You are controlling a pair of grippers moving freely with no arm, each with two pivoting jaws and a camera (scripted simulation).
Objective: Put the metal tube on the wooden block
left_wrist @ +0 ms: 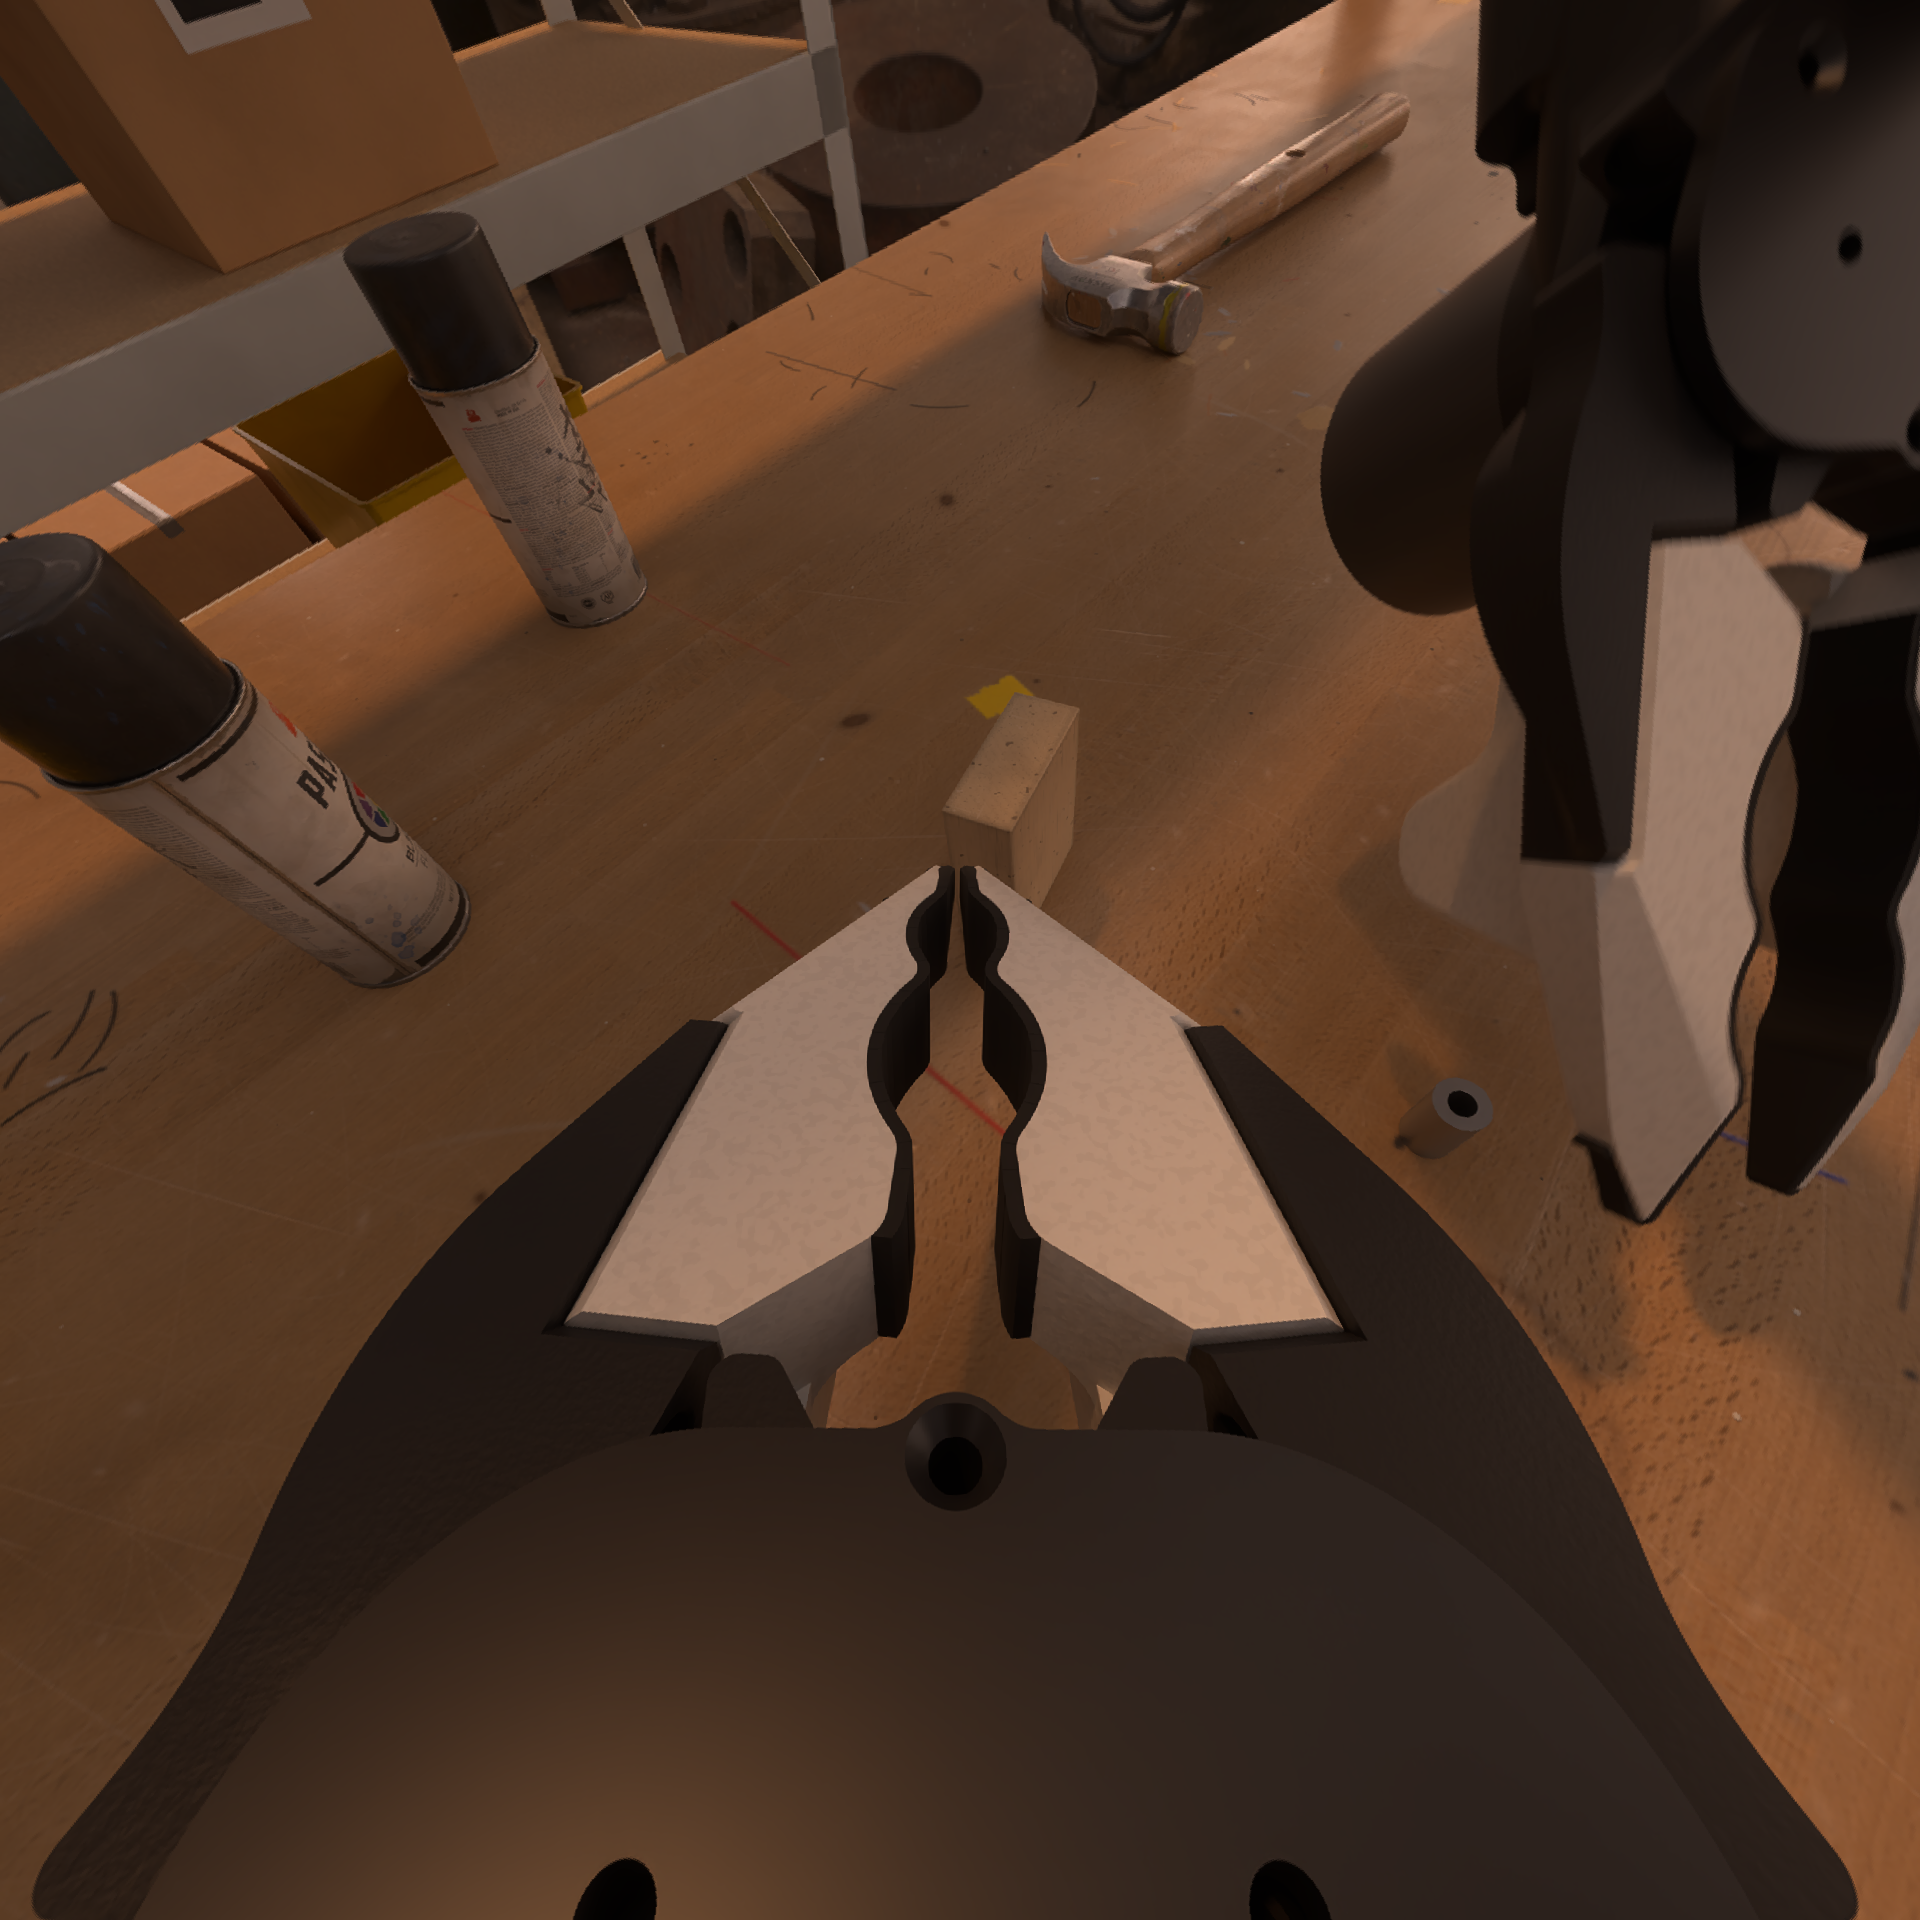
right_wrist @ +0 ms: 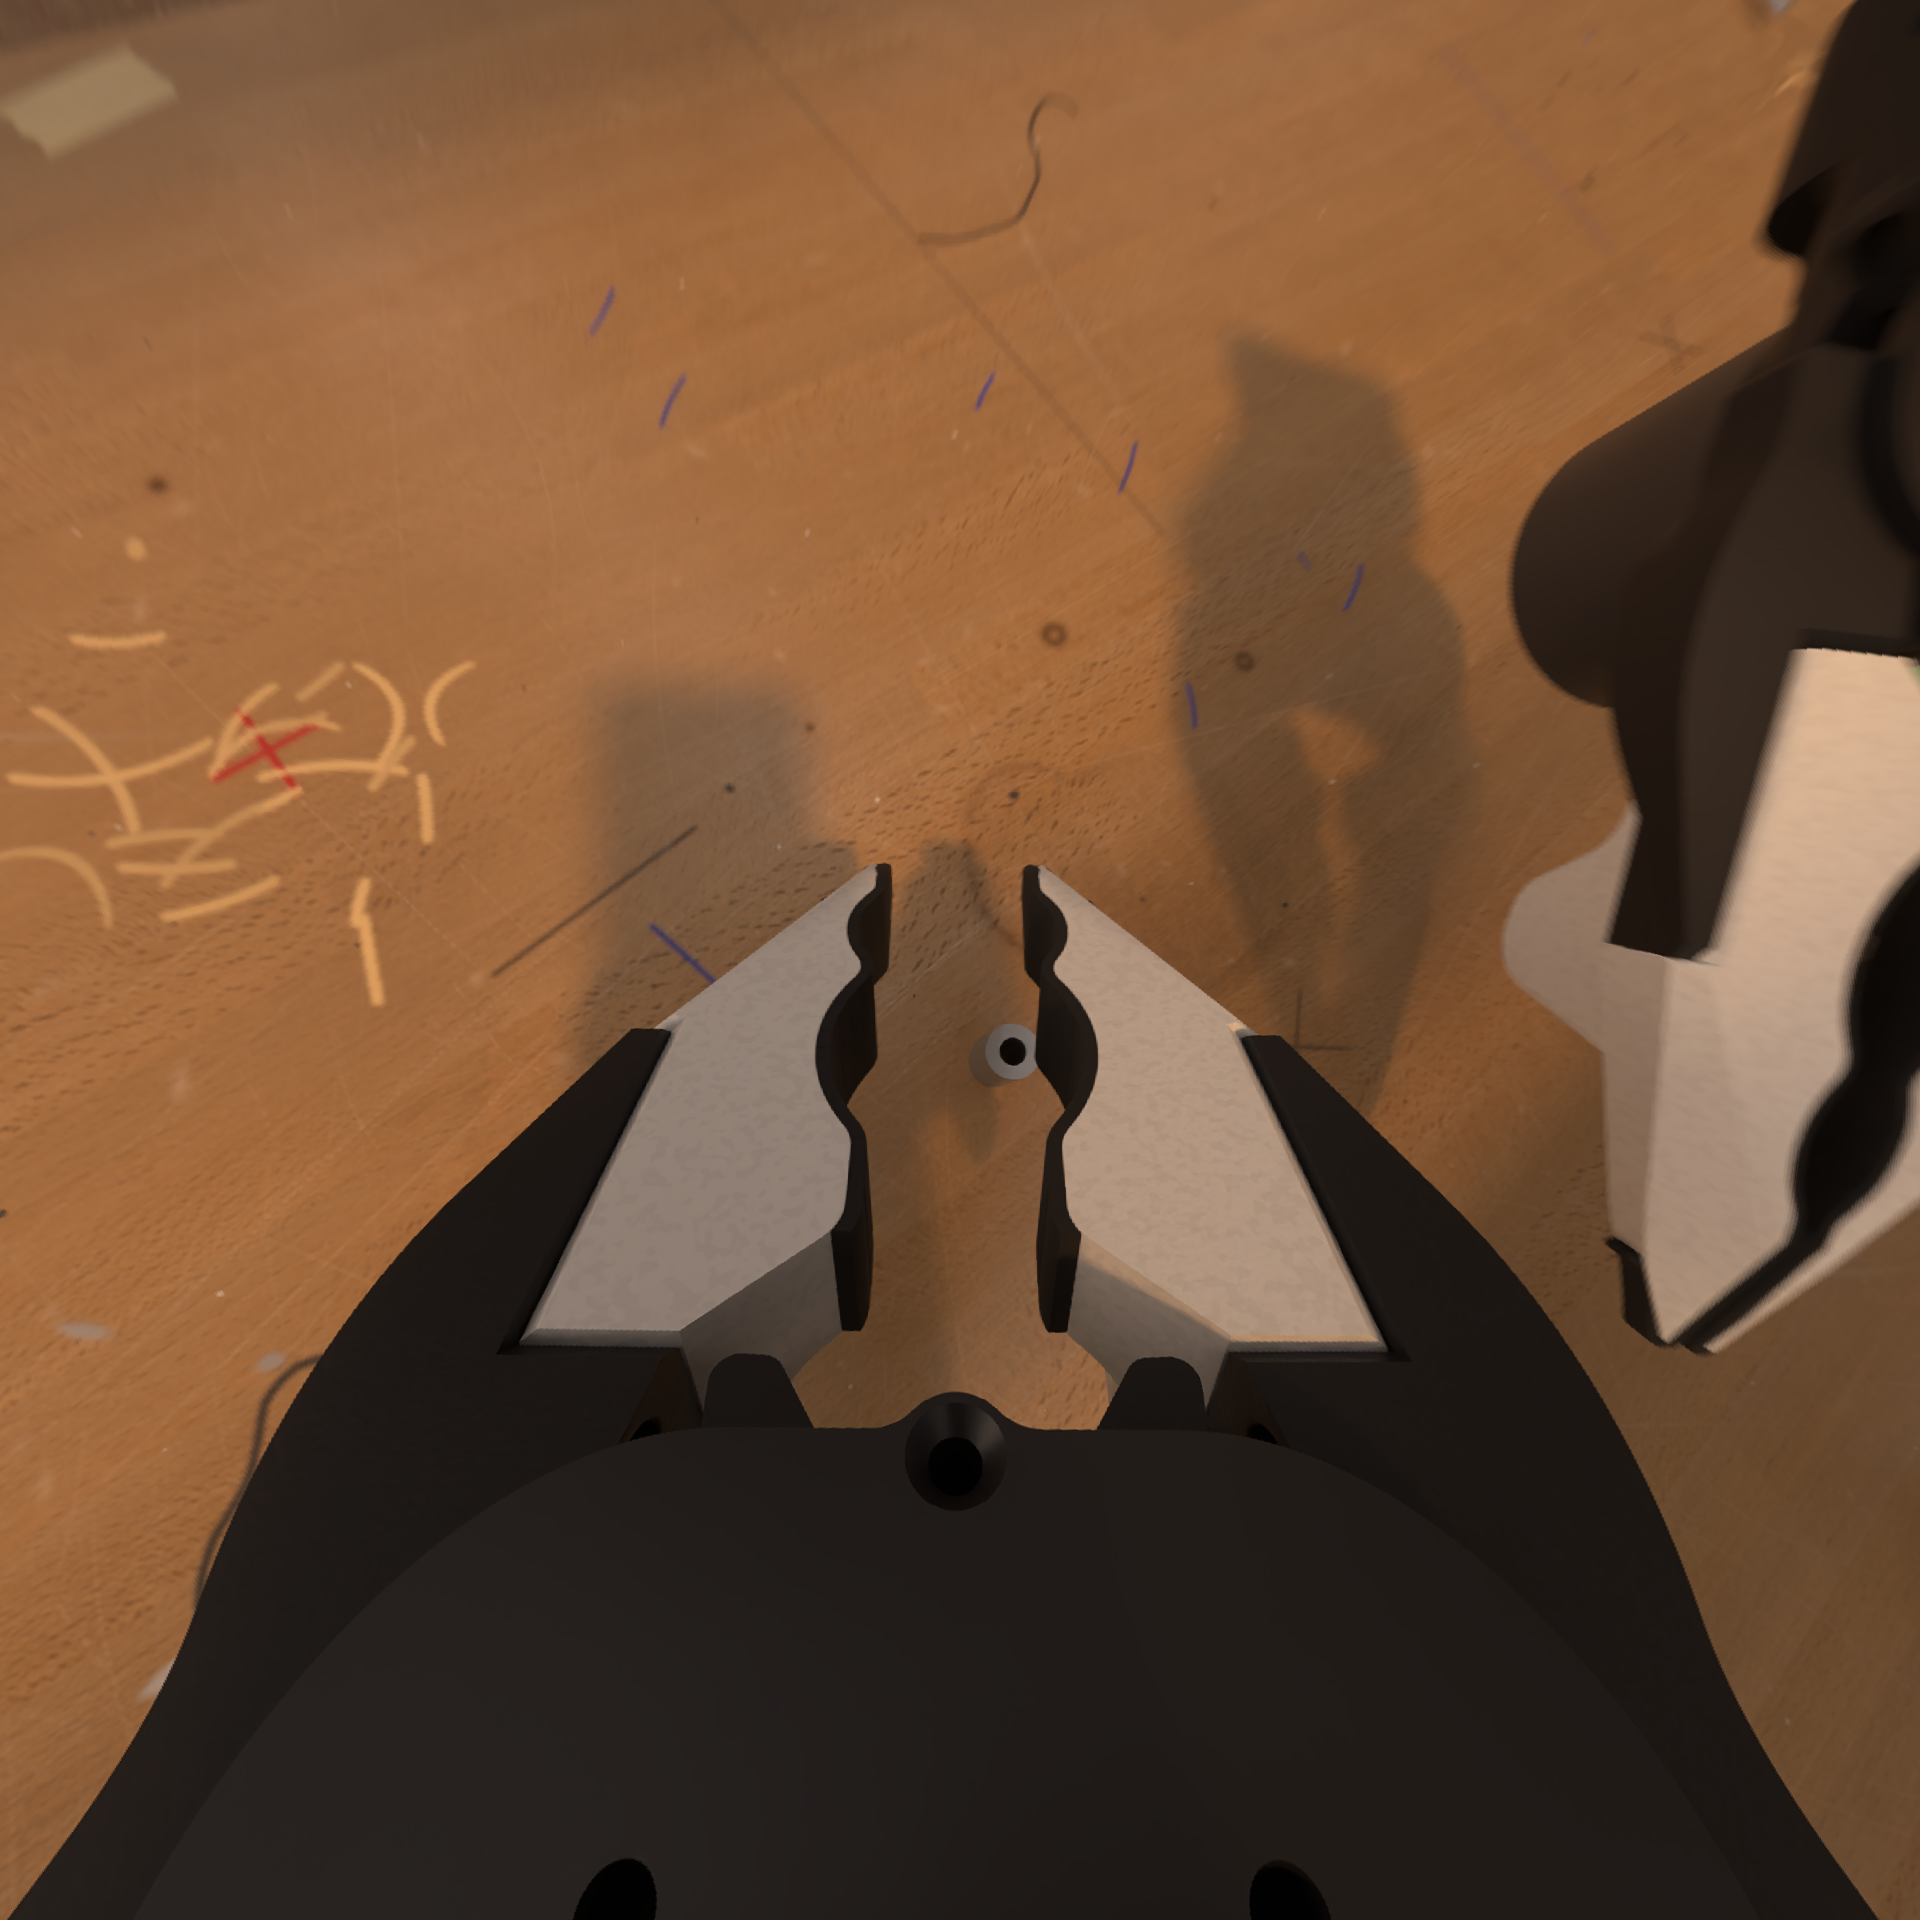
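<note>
The wooden block (left_wrist: pixel 1013 800) is a small pale block standing on the workbench (left_wrist: pixel 727 727). My left gripper (left_wrist: pixel 956 875) is shut and empty, with its tips just short of the block's near edge. The metal tube (left_wrist: pixel 1449 1117) is a short grey cylinder standing on the bench to the right. My right gripper (left_wrist: pixel 1714 1195) hangs above and just right of the tube. In the right wrist view my right gripper (right_wrist: pixel 956 873) is open and empty, and the tube (right_wrist: pixel 1006 1055) shows below, between the fingers and closer to the right one. The left gripper (right_wrist: pixel 1683 1330) shows at that view's right edge.
Two black-capped spray cans (left_wrist: pixel 499 416) (left_wrist: pixel 229 769) stand at the left. A hammer (left_wrist: pixel 1195 239) lies at the far side. A white shelf (left_wrist: pixel 312 291) with a cardboard box (left_wrist: pixel 239 114) sits beyond the bench edge. Yellow tape (left_wrist: pixel 997 694) lies behind the block.
</note>
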